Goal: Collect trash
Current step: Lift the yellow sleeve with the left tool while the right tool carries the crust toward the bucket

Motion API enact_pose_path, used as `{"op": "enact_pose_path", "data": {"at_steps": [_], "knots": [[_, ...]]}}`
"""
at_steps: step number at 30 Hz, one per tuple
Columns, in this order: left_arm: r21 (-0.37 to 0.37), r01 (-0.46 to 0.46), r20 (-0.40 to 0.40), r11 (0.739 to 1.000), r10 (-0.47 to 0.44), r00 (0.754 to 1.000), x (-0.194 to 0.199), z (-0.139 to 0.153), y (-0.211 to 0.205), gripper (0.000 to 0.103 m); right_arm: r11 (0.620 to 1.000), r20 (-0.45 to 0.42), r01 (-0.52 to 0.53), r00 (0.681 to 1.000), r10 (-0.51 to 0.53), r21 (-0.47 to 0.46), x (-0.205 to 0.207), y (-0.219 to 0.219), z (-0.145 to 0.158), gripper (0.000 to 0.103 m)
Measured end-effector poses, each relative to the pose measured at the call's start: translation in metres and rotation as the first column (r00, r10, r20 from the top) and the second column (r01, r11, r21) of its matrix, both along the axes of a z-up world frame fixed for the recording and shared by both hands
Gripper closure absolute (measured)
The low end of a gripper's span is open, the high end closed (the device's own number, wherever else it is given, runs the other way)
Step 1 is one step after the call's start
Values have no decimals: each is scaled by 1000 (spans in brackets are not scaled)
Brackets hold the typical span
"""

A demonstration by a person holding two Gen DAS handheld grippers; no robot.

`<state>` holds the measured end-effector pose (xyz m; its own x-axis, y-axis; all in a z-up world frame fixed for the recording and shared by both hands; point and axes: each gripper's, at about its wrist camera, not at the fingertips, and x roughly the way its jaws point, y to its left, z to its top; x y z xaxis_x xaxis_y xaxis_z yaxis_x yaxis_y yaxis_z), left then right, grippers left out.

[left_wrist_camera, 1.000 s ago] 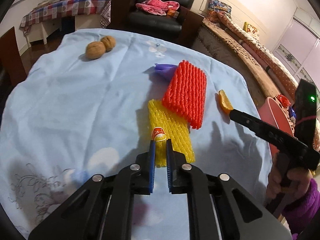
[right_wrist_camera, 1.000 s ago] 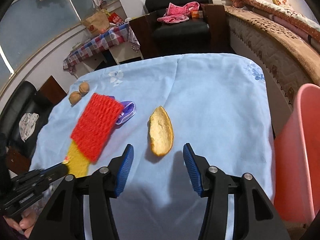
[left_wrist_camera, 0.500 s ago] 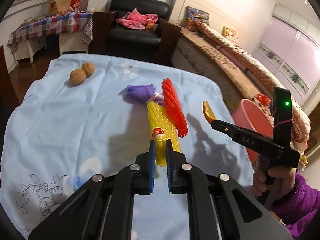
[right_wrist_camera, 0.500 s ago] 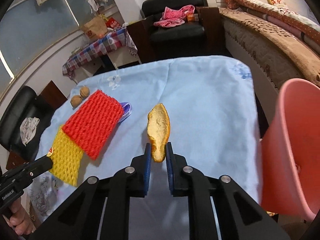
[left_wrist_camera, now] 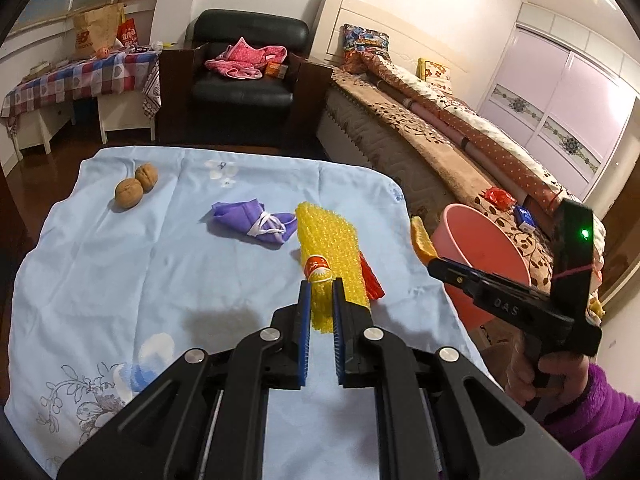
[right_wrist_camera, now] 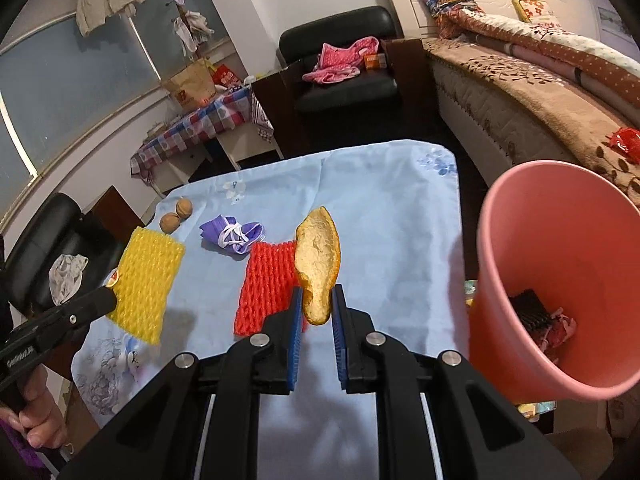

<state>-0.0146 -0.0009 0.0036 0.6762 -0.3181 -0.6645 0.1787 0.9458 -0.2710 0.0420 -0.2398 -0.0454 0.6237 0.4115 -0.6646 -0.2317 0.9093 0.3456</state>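
The yellow foam net (left_wrist_camera: 326,256), a ribbed mesh sleeve with a small red-and-white label at its near end, hangs lifted off the surface (left_wrist_camera: 160,264), pinched at that end by the left gripper (left_wrist_camera: 321,298). The red foam net (right_wrist_camera: 269,284) lies flat on the surface, just beside a crumpled purple mask (right_wrist_camera: 232,236) with white loops. The orange peel (right_wrist_camera: 318,264), pale pith facing the camera, stands upright, clamped at its lower end in the right gripper (right_wrist_camera: 316,312). The pink bin (right_wrist_camera: 560,276) stands just off the surface's edge, tilted in view, with some scraps at its bottom.
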Motion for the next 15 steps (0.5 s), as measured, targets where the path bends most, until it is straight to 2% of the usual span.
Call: {"op": "enact_pose_path", "data": {"at_steps": [8,15], "knots": [[10,5,-4,1000,-5,1000,10,6,-23,94,999,43,41,998,-42,13,-18,-26,11,90],[26,40,-3,999,-40,999,25,12,-58,94,994,76,108,991,-110,32,-29,-59,18,90]]}}
